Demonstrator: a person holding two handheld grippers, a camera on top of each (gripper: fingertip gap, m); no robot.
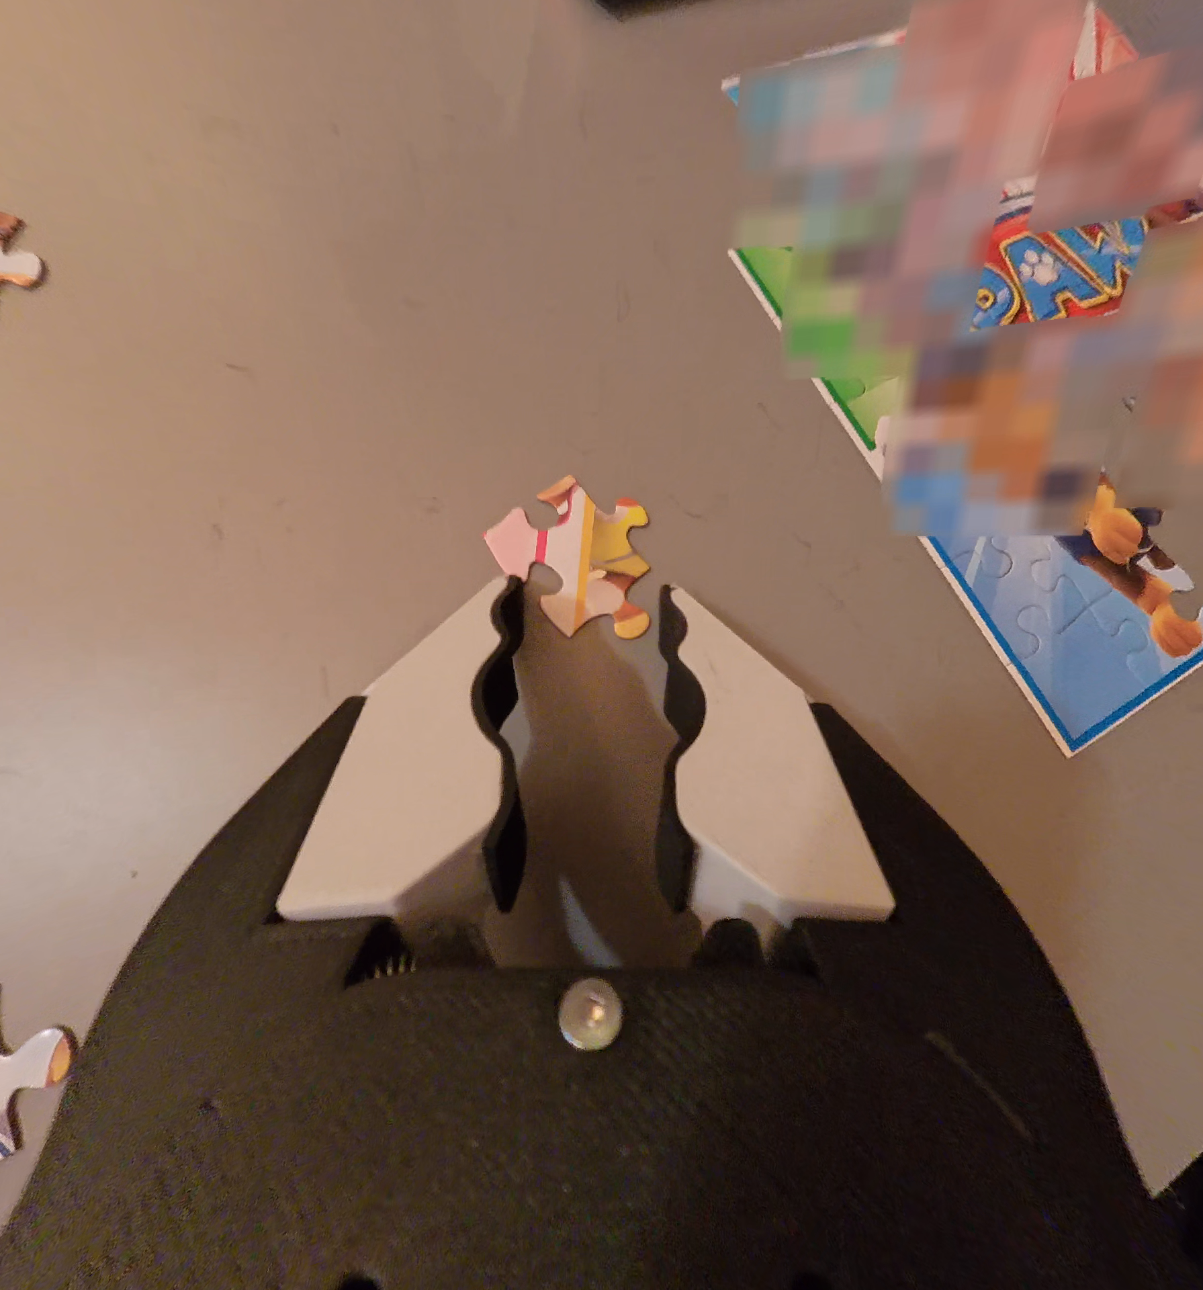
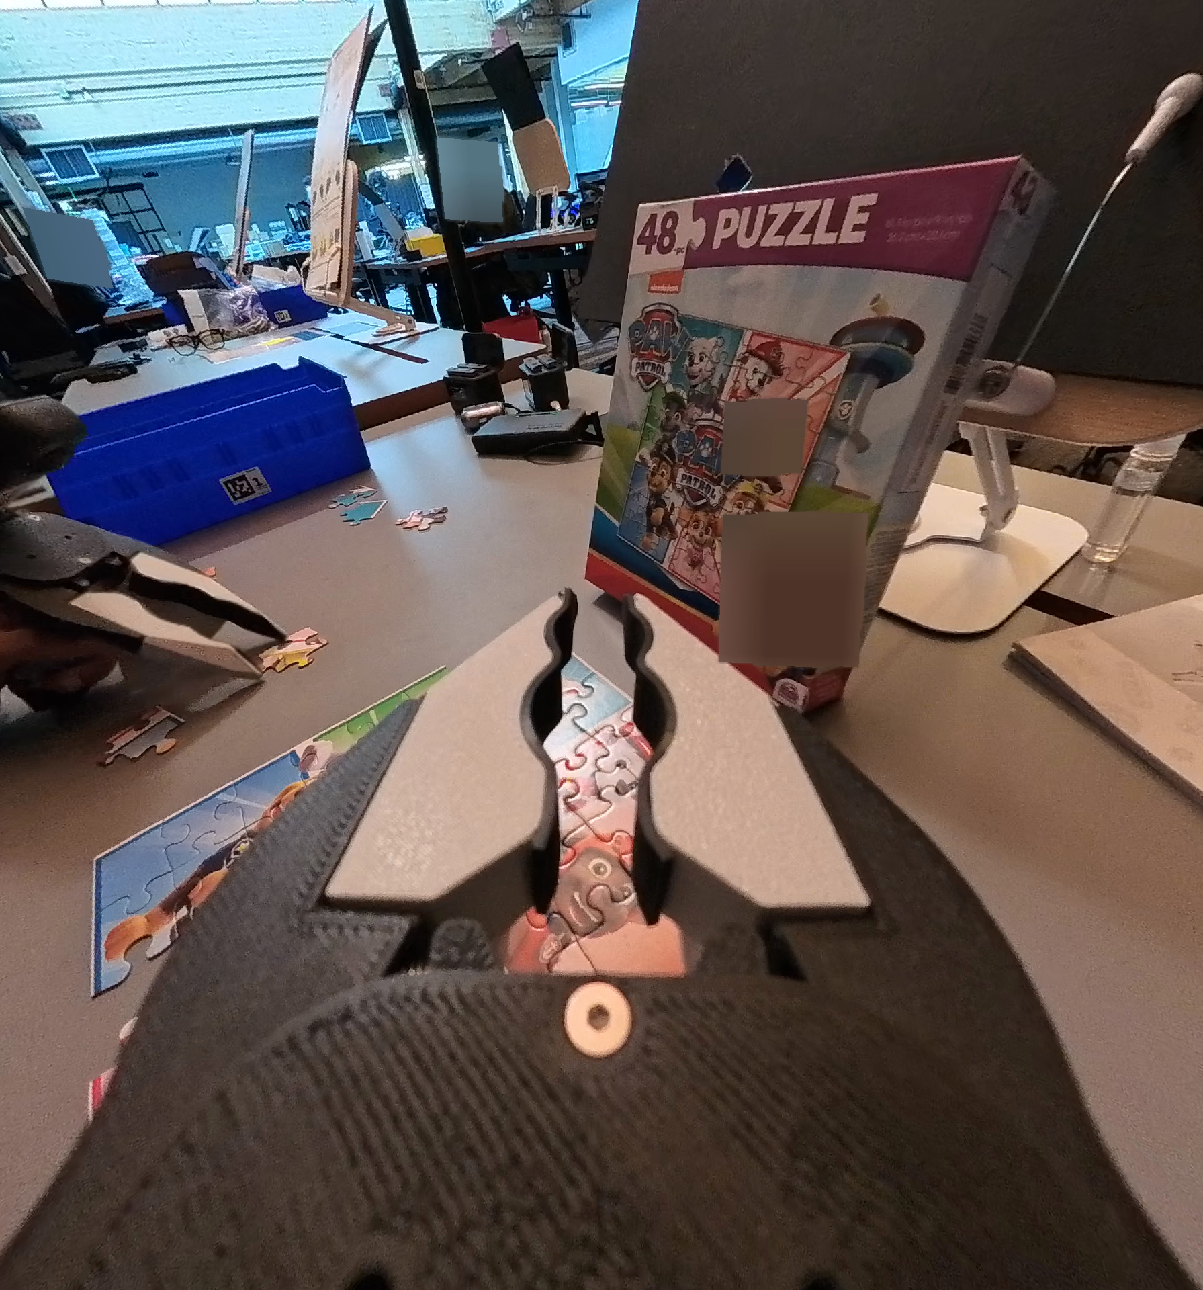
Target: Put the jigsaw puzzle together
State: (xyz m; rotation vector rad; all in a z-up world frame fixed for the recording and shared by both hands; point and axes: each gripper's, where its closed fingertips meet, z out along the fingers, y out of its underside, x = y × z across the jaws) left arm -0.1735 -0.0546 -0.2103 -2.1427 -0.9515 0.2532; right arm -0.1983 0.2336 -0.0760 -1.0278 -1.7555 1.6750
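Left wrist view: left gripper (image 1: 588, 586) open over loose puzzle piece (image 1: 574, 551); right gripper (image 2: 598, 600) slightly open, empty; puzzle box (image 2: 815, 419) ahead.

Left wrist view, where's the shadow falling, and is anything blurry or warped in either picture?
Left wrist view: dim, warm light; the left gripper casts a dark shadow on the grey table between its fingers, reaching the loose puzzle piece, which stays fairly sharp. Right wrist view: brighter and cooler; wide-angle bending leans the puzzle box and stretches the edges; the background looks soft.
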